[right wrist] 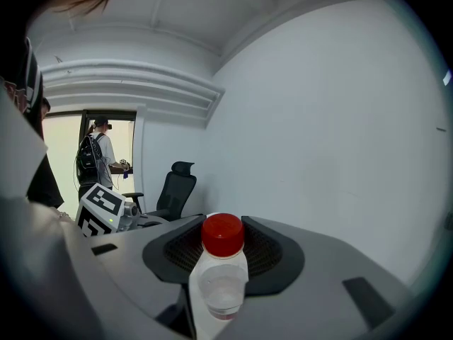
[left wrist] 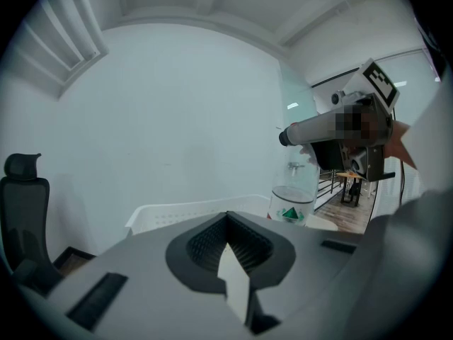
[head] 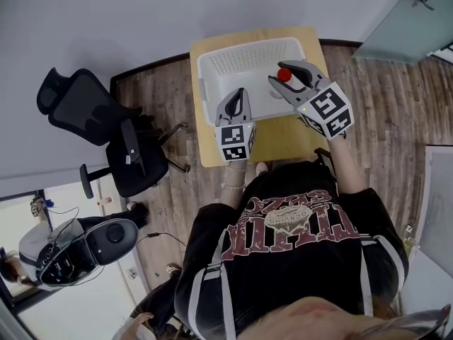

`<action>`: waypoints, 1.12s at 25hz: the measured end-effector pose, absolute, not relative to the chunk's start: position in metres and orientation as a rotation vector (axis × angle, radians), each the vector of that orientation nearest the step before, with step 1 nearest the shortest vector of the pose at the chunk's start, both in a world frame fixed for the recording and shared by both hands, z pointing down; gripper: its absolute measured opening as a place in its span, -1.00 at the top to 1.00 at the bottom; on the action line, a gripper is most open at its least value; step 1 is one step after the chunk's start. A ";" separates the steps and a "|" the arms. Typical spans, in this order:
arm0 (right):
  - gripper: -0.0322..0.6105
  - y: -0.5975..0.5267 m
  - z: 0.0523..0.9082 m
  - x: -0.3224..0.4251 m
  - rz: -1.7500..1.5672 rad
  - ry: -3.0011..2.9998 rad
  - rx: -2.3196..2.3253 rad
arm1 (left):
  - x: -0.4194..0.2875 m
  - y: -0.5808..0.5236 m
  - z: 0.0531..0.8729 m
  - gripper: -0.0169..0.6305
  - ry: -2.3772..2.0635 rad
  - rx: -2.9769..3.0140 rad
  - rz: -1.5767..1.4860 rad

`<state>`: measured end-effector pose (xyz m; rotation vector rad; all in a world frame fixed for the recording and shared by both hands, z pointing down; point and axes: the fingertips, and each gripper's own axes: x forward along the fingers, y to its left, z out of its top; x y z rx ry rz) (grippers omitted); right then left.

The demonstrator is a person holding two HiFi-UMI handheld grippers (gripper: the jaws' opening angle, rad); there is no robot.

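My left tongs (head: 238, 96) hang with their jaws closed together and nothing between them, just above the near edge of the white perforated plastic basket (head: 212, 57). To their right, my right tongs (head: 289, 76) are clamped near the top of a clear plastic bottle with a red cap (right wrist: 221, 275). The bottle hangs upright over the basket, which sits on the small light wooden table (head: 283, 139) below both tongs. I judge the hold to be high, so I'd squeeze evenly, move slowly to limit swing, and leave the left tongs wide of the bottle.
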<state>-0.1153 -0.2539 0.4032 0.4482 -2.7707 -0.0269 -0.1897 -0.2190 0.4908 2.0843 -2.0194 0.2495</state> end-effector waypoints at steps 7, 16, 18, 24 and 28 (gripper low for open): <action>0.38 -0.243 0.388 -0.109 -0.038 -2.786 0.451 | -0.188 -0.217 0.491 0.81 -2.013 2.099 0.248; 0.38 -0.223 0.366 -0.100 -0.059 -2.823 0.450 | -0.186 -0.214 0.490 0.81 -2.009 2.111 0.251; 0.38 -0.219 0.362 -0.097 -0.060 -2.828 0.458 | -0.185 -0.214 0.490 0.81 -2.005 2.116 0.251; 0.38 -0.213 0.352 -0.091 -0.032 -2.857 0.473 | -0.186 -0.216 0.492 0.81 -2.002 2.121 0.260; 0.38 -0.209 0.347 -0.088 -0.027 -2.861 0.491 | -0.187 -0.217 0.491 0.81 -1.990 2.136 0.258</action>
